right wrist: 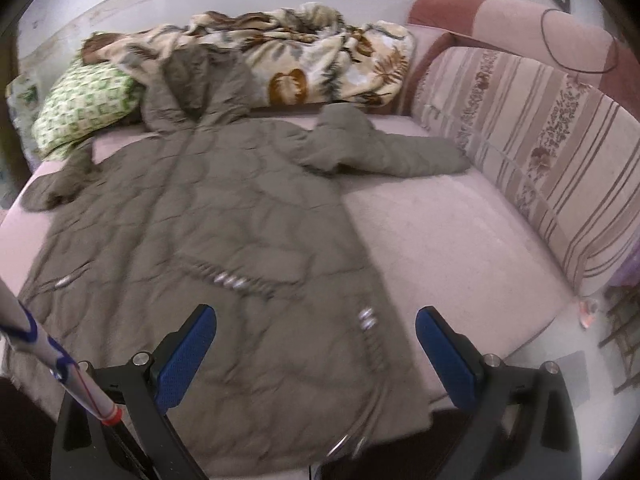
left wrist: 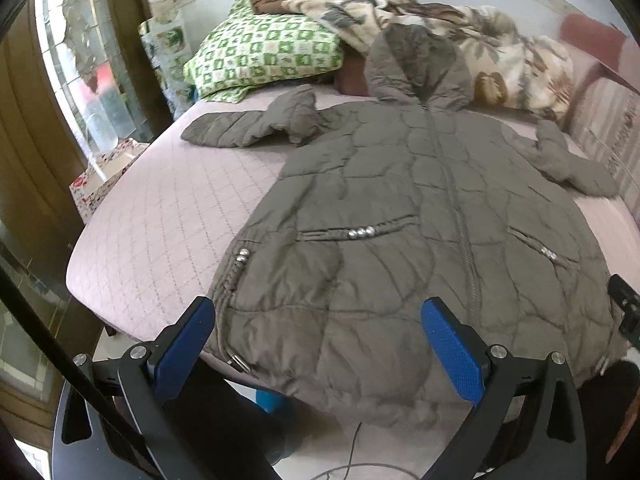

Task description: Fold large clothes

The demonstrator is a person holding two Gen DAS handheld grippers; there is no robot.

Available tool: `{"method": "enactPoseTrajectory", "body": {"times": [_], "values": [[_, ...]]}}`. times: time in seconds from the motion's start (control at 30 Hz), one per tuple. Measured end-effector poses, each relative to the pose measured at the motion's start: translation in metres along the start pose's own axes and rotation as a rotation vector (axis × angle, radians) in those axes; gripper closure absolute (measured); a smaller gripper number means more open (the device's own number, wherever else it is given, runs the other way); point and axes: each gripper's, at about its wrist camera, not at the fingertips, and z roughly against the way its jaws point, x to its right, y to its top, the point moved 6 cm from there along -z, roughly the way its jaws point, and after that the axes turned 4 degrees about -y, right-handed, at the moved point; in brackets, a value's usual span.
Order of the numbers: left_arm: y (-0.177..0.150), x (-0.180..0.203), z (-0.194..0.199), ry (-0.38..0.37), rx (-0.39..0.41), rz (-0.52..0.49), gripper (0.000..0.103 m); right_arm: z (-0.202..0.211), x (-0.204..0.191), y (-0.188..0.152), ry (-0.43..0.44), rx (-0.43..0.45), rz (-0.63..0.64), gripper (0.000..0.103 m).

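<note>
On the left wrist view, one quilted olive coat [left wrist: 400, 208] lies front-up and zipped on the pink bed [left wrist: 160, 216], hood toward the wall, hem hanging over the near edge. My left gripper [left wrist: 318, 340] hovers above the hem's left half, fingers [left wrist: 184, 344] spread wide, nothing between them. I count two sleeves, both bent outward, and two slanted pockets with metal studs. One green checked pillow [left wrist: 260, 56] and one leaf-print blanket [left wrist: 480, 44] sit behind the hood.

On the right wrist view, somewhat blurred, my right gripper [right wrist: 316, 344] hangs over the hem's right corner, fingers [right wrist: 444, 352] also spread and empty. I judge the coat soft, puffy, bulky but light, with a slippery shell; best pinched at a hem corner or sleeve cuff, through both layers.
</note>
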Motion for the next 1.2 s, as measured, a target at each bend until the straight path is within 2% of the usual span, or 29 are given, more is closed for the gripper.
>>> {"method": "enactPoseTrajectory", "body": {"times": [0.2, 0.47, 0.73, 1.2], "values": [[-0.015, 0.007, 0.017, -0.063, -0.002, 0.002, 0.000, 0.030, -0.012, -0.022, 0.038, -0.004, 0.009, 0.001], [-0.034, 0.010, 0.044, -0.113, 0.025, 0.002, 0.000, 0.058, -0.014, -0.043, 0.026, 0.012, 0.031, 0.001], [-0.040, 0.011, 0.060, -0.148, 0.030, 0.011, 0.000, 0.083, -0.009, -0.050, 0.004, 0.058, 0.027, 0.001], [-0.049, 0.018, 0.071, -0.192, 0.025, 0.003, 0.000, 0.093, 0.010, -0.059, -0.025, 0.049, -0.015, 0.001]]}}
